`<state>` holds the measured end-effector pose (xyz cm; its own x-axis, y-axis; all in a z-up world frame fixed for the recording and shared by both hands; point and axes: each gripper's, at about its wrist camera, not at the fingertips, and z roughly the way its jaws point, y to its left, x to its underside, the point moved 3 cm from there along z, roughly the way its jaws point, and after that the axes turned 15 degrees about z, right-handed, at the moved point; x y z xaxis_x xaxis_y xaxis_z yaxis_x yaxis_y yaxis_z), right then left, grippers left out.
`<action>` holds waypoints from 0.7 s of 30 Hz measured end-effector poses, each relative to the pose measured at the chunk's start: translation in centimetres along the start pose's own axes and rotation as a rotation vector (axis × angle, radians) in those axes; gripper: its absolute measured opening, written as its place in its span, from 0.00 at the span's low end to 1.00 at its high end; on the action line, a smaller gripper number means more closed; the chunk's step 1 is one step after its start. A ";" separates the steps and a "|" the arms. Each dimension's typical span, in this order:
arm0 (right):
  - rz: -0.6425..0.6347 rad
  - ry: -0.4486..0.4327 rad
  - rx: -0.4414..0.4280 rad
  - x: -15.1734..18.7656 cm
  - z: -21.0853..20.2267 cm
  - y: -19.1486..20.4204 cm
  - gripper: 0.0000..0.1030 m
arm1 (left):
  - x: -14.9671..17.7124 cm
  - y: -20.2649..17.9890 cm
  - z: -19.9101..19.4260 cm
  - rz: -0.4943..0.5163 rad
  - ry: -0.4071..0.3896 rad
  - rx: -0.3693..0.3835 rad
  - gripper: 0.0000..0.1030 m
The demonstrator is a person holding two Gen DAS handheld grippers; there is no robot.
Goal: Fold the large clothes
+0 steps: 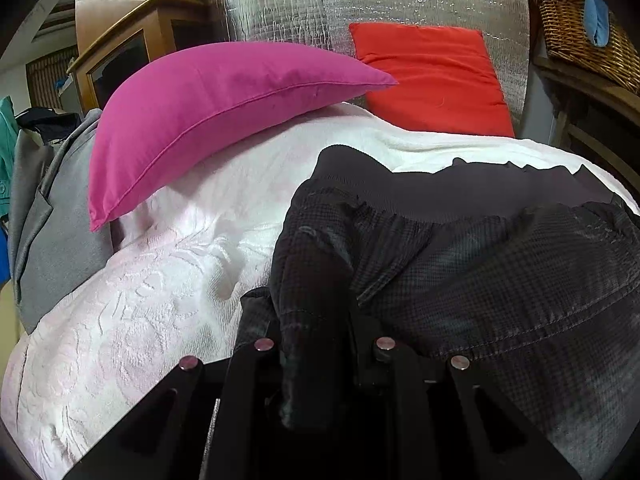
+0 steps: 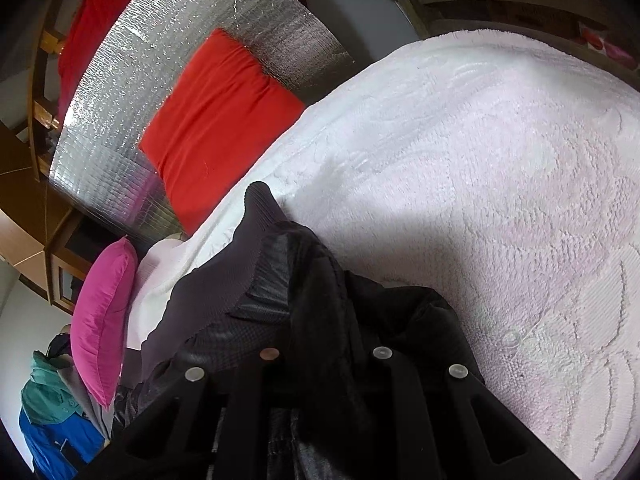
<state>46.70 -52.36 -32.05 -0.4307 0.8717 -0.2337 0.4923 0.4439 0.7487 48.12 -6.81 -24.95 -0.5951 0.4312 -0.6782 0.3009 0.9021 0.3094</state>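
Note:
A dark checked jacket (image 1: pixel 500 272) with a black ribbed hem lies on the white textured bedspread (image 1: pixel 140 320). My left gripper (image 1: pixel 320 344) is shut on a fold of the jacket's left edge, the cloth bunched between the jaws. In the right wrist view my right gripper (image 2: pixel 324 354) is shut on another bunch of the same jacket (image 2: pixel 248 292), held over the bedspread (image 2: pixel 500 200). The fingertips of both grippers are hidden by cloth.
A pink pillow (image 1: pixel 208 116) and a red pillow (image 1: pixel 432 76) lie at the head of the bed against a silver foil panel (image 1: pixel 360 0). A grey garment (image 1: pixel 52 240) lies at the left edge. A wicker basket (image 1: pixel 580 36) stands at right. More clothes (image 2: pixel 52 420) pile beside the bed.

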 end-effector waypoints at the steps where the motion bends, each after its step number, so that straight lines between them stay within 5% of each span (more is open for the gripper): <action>1: 0.000 0.000 0.000 0.0 0.0 0.0 0.14 | 0.0 0.0 0.0 0.000 0.001 -0.001 0.18; 6: 0.004 0.007 -0.004 0.0 0.0 0.0 0.15 | 0.1 -0.2 0.5 0.009 0.034 0.007 0.23; 11: 0.023 0.016 -0.009 0.4 -1.8 0.0 0.25 | 0.2 0.4 -0.8 -0.017 0.092 0.056 0.44; 12: 0.037 0.012 -0.022 0.6 -2.7 -0.1 0.38 | 0.2 0.6 -1.5 -0.029 0.102 0.067 0.49; 13: 0.058 0.002 -0.057 1.0 -4.1 -0.3 0.64 | 0.2 0.9 -2.2 -0.047 0.115 0.069 0.61; 15: 0.077 -0.046 -0.106 1.9 -7.2 -0.7 0.84 | 0.1 1.5 -4.5 -0.097 0.099 0.090 0.65; 17: 0.057 -0.101 -0.139 3.4 -11.0 -1.3 0.84 | 0.1 1.9 -6.8 -0.131 0.063 0.116 0.67; 21: 0.113 -0.026 -0.175 6.4 -14.8 -2.8 0.84 | 2.3 2.3 -10.5 -0.259 0.050 0.192 0.74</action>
<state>31.38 -51.13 -26.51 -0.3594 0.9201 -0.1559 0.3963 0.3018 0.8671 39.64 -3.49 -18.85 -0.7045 0.1927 -0.6831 0.2671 0.9637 -0.0036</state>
